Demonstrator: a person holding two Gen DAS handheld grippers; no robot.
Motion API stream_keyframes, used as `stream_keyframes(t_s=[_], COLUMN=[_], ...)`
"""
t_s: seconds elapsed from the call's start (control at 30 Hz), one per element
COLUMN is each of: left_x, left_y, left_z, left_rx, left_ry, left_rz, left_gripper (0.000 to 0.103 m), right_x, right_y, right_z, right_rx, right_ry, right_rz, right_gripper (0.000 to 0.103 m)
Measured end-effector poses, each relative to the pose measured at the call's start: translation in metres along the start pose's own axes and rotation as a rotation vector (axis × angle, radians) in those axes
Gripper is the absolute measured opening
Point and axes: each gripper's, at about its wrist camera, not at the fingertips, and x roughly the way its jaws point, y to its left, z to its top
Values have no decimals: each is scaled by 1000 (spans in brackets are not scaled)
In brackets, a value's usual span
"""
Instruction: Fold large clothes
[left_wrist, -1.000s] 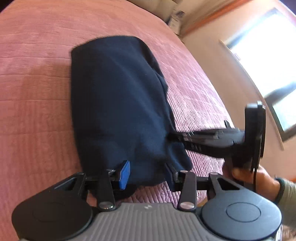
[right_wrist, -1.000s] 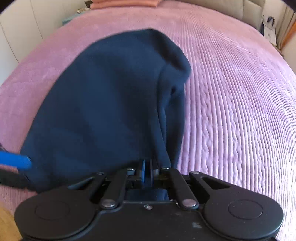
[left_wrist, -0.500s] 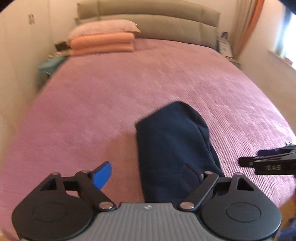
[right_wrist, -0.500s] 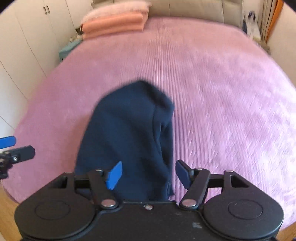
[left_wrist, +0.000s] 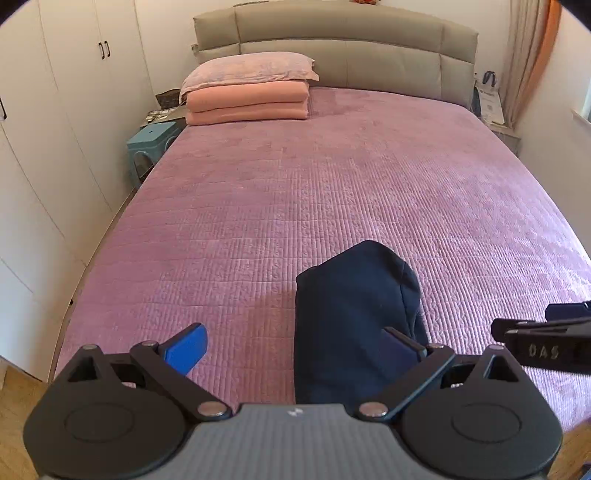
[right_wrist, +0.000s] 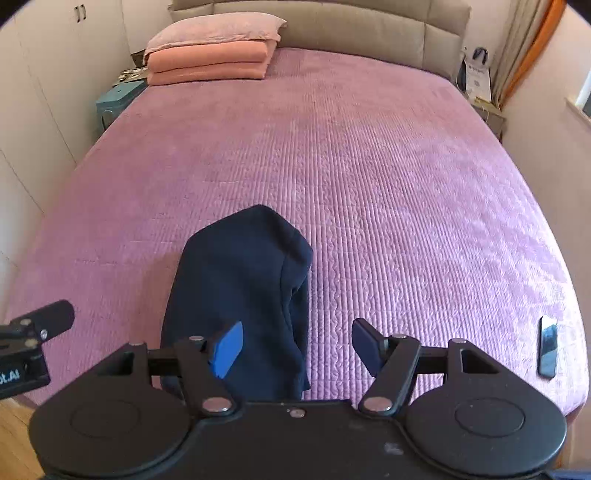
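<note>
A dark navy garment lies folded into a compact bundle on the pink bedspread near the foot of the bed; it also shows in the right wrist view. My left gripper is open and empty, held back above the garment's near end. My right gripper is open and empty, above the garment's near right edge. The right gripper shows at the right edge of the left wrist view, and the left gripper at the left edge of the right wrist view.
The purple quilted bed stretches to a grey headboard. A pink pillow on folded peach blankets sits at the head. A dark phone lies near the bed's right foot corner. White wardrobes and a teal stool stand left.
Both grippers have let go of the garment, opened, and pulled back and up from it. The garment now lies free on the bed.
</note>
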Motion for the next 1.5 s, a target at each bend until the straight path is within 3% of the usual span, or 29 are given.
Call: stream_keyframes(t_s=[0.23, 0.43, 0.67, 1.5], left_x=[-9, 0, 5, 10], left_y=[-16, -16, -9, -5], left_z=[2, -4, -8, -1], left_rx=[53, 38, 25, 54], left_ry=[-11, 34, 51, 57], left_rz=[18, -19, 3, 22], left_gripper=[101, 100, 99, 98], right_x=[0, 2, 9, 17], right_y=[2, 1, 4, 0], right_z=[0, -4, -11, -5], right_rx=[7, 10, 5, 20], right_ry=[32, 62, 114, 130], right_rz=[17, 26, 61, 72], right_gripper=[78, 78, 78, 78])
